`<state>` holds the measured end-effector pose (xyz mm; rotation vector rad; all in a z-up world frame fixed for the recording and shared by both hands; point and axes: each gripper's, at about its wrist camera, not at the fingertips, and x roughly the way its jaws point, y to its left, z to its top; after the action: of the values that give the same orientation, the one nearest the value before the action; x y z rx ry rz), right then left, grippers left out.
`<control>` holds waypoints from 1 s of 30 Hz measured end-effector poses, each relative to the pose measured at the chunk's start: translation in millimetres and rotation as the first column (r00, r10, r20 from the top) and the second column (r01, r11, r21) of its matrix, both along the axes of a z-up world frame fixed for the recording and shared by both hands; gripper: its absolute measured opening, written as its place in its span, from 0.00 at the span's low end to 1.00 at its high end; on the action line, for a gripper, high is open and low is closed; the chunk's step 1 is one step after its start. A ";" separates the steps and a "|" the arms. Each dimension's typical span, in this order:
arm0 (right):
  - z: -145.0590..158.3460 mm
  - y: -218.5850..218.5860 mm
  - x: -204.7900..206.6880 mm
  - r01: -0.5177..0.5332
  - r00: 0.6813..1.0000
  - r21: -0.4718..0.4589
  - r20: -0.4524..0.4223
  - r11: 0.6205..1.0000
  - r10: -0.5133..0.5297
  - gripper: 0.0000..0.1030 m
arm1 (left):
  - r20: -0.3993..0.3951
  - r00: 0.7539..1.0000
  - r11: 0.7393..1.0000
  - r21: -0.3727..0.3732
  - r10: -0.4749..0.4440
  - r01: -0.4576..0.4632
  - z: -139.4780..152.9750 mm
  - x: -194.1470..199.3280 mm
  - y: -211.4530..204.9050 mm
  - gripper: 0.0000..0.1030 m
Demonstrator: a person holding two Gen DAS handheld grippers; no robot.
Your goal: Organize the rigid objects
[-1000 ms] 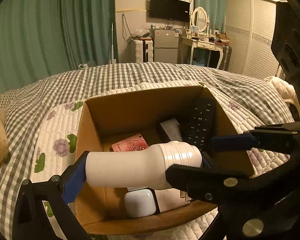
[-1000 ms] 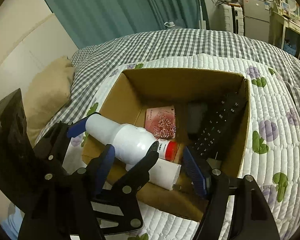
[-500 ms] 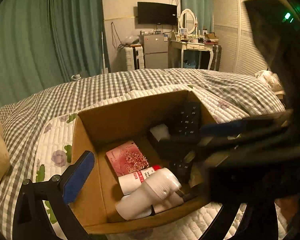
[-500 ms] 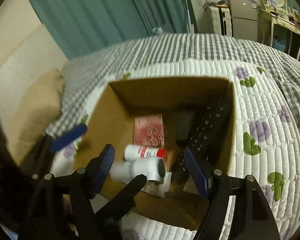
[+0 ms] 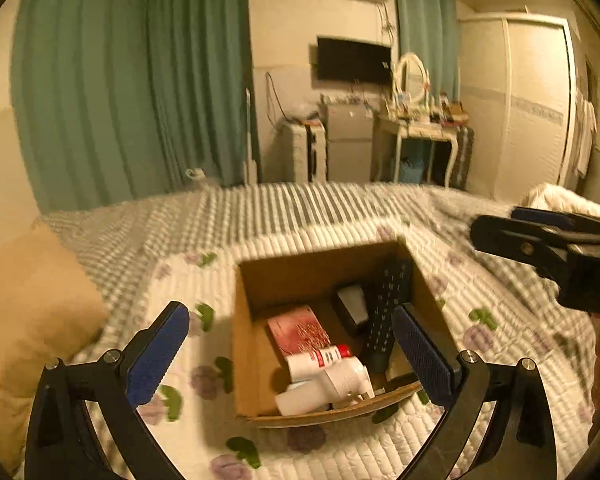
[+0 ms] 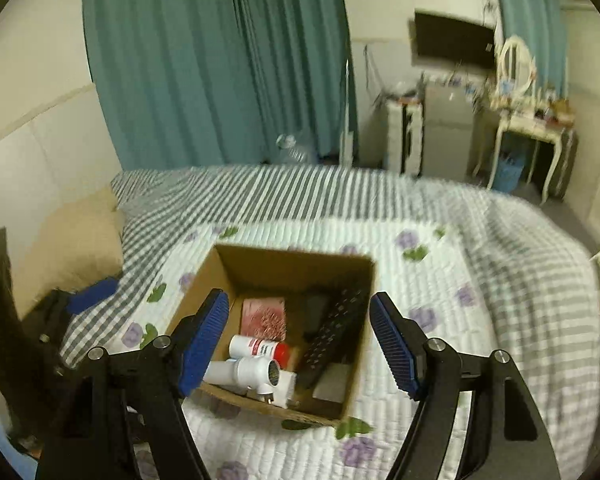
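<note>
An open cardboard box point(image 5: 244, 344) point(image 6: 204, 280) sits on the floral quilt. Inside it lie a large white bottle point(image 5: 324, 386) point(image 6: 244, 370), a smaller white bottle with a red cap point(image 5: 318, 358) point(image 6: 260, 349), a pink patterned card point(image 5: 298, 328) point(image 6: 263, 316), a black remote point(image 5: 386, 316) point(image 6: 332, 332) leaning on the right wall, and a small dark box point(image 5: 352, 306). My left gripper point(image 5: 288, 356) is open and empty, above and in front of the box. My right gripper point(image 6: 300, 340) is open and empty, likewise raised; it also shows at the right of the left wrist view point(image 5: 540, 240).
The box stands on a white floral quilt point(image 5: 340, 448) over a grey checked blanket point(image 6: 300, 196). A tan pillow point(image 5: 28, 304) lies left. Green curtains, a small fridge, a wall TV and a dressing table point(image 5: 424, 136) stand beyond the bed.
My left gripper opened and let the large white bottle drop into the box. Both grippers then pulled up and back from the box.
</note>
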<state>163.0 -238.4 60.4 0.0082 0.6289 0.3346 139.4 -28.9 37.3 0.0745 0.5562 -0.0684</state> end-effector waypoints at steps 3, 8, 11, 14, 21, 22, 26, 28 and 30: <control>26.6 -10.0 -30.5 0.032 0.996 -0.002 0.084 0.999 -0.032 0.92 | 0.076 0.997 1.000 -0.002 0.020 -0.020 28.0 -28.2 3.7 1.00; 56.2 -21.9 -84.3 0.081 0.972 0.006 0.223 0.997 -0.080 1.00 | 0.190 0.980 0.998 -0.039 0.050 -0.044 61.1 -72.9 9.6 1.00; 56.2 -24.6 -103.7 0.096 0.961 0.025 0.260 0.995 -0.099 1.00 | 0.237 0.970 0.997 -0.069 0.060 -0.044 68.4 -90.3 11.2 1.00; 43.7 -24.2 -117.2 0.095 0.958 0.038 0.270 0.995 -0.101 1.00 | 0.259 0.962 0.995 -0.075 0.087 -0.070 59.5 -103.0 10.5 1.00; -7.5 -20.8 -127.1 0.155 0.937 -0.007 0.318 0.988 -0.145 1.00 | 0.254 0.958 0.991 -0.061 0.134 -0.122 16.5 -107.6 12.8 1.00; -13.4 -21.5 -126.2 0.164 0.937 -0.011 0.314 0.986 -0.152 1.00 | 0.252 0.958 0.990 -0.061 0.138 -0.127 13.4 -108.4 13.4 1.00; -35.2 -18.3 -123.2 0.178 0.939 -0.035 0.305 0.983 -0.159 1.00 | 0.234 0.963 0.990 -0.062 0.136 -0.125 -2.2 -106.3 16.2 1.00; -42.3 -17.3 -120.4 0.177 0.944 -0.040 0.290 0.983 -0.158 1.00 | 0.222 0.965 0.990 -0.060 0.137 -0.127 -9.6 -106.1 16.6 1.00; -45.5 -18.1 -119.8 0.174 0.946 -0.034 0.282 0.984 -0.158 1.00 | 0.216 0.967 0.990 -0.056 0.137 -0.128 -12.4 -106.5 15.2 1.00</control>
<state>43.2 -256.5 14.9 -0.0409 0.3546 0.1493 32.9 -13.8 24.9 0.0042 0.3372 0.0584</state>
